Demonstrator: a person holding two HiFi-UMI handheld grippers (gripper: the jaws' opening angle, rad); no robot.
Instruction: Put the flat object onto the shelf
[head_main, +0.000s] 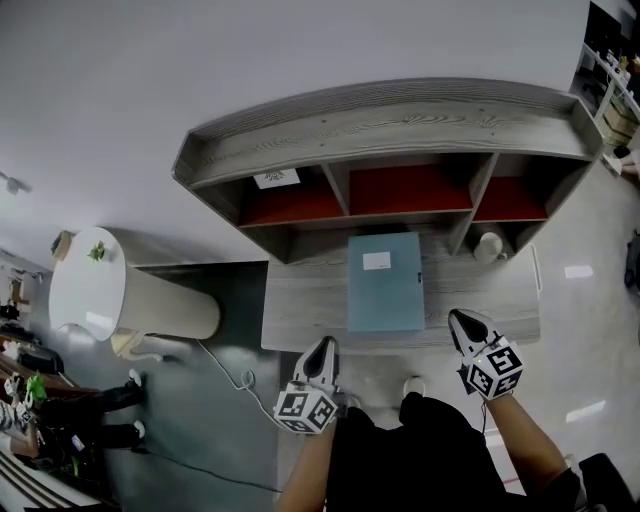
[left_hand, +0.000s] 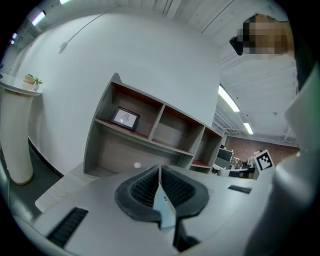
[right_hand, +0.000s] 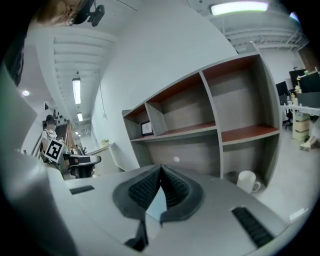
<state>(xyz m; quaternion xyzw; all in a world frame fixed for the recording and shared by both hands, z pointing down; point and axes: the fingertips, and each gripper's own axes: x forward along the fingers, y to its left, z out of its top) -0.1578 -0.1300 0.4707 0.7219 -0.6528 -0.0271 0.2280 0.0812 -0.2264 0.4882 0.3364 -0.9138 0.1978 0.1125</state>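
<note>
**Blue case flat on bench; both jaws closed, empty**

Flat object (head_main: 385, 282): thin pale-blue rectangular case with a white label; lies flat mid-bench (head_main: 300, 315), far edge at the shelf's (head_main: 400, 120) middle lower bay. Shelf is grey woodgrain with red-lined upper bays and open fronts; white mug (head_main: 489, 246) in the lower right bay. Left gripper (head_main: 322, 350) and right gripper (head_main: 462, 322) flank the case by the near bench edge, clear of it; ribbed dark jaws on each pressed together, pinching nothing.

Blue folder (head_main: 385, 285), grey-red shelf (head_main: 400, 125)
</note>
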